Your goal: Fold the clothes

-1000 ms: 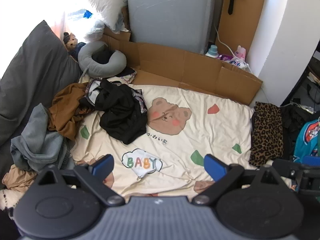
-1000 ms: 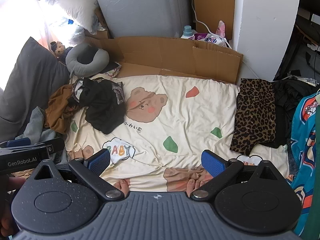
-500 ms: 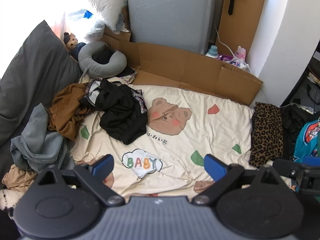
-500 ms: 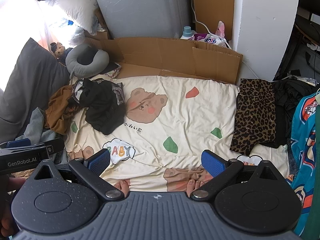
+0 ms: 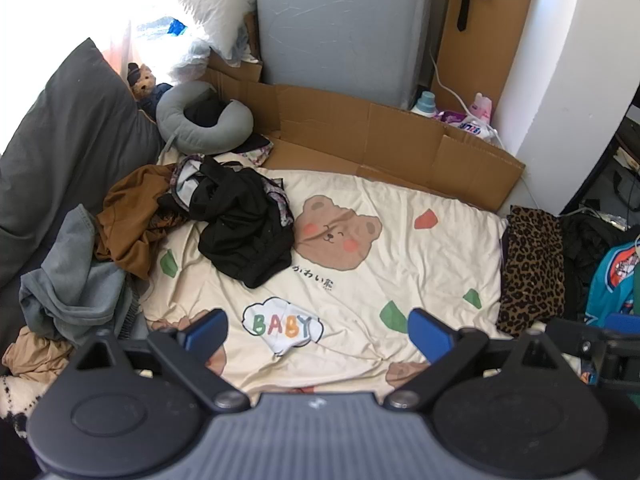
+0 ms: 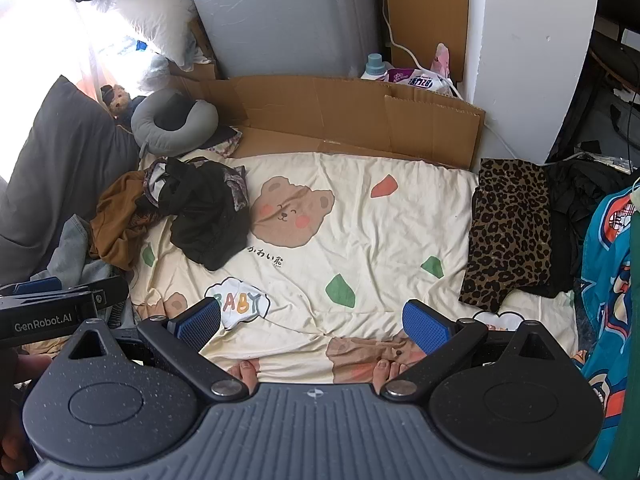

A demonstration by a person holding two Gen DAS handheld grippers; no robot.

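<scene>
A crumpled black garment [image 5: 244, 224] [image 6: 204, 216] lies on the left part of a cream bear-print sheet [image 5: 400, 280] [image 6: 360, 240]. Beside it sit a brown garment [image 5: 128, 220] [image 6: 116, 224] and a grey-blue one [image 5: 76, 280]. A folded leopard-print piece [image 5: 532, 268] [image 6: 508, 232] rests at the sheet's right edge. My left gripper [image 5: 318, 332] hangs open above the near edge of the sheet, holding nothing. My right gripper [image 6: 312, 324] is open too, empty, above the sheet's front edge. Both stand well short of the clothes.
Flattened cardboard [image 5: 380, 140] and a grey appliance [image 5: 340, 24] back the sheet. A grey neck pillow [image 5: 204, 120] and dark cushion [image 5: 68, 148] lie to the left. A white wall corner [image 6: 520, 60], black clothes [image 6: 580, 188] and a teal garment [image 6: 612, 264] are right. Bare toes [image 6: 244, 370] show at the sheet's edge.
</scene>
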